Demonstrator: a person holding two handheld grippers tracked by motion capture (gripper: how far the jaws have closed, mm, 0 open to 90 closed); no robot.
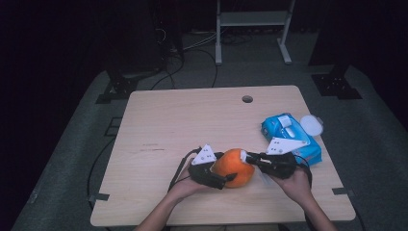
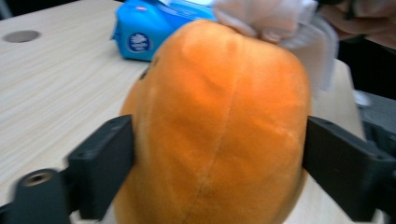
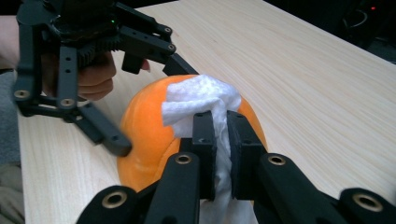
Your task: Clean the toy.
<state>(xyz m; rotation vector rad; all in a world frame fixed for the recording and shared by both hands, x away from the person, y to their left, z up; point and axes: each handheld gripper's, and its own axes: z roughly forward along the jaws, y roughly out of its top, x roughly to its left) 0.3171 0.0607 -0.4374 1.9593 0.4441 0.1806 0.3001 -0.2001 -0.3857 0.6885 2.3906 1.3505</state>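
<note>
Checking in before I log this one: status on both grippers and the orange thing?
Left gripper astride orange plush fruit, jaws wide at its sides. Right gripper shut on white wipe, wipe on fruit's top. Blue wipes pack behind, not in the way.

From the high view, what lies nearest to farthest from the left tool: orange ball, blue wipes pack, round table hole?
1. Orange ball: between the jaws of the left tool.
2. Blue wipes pack: to the right, past the ball.
3. Round table hole: farthest, near the table's far edge.
</note>
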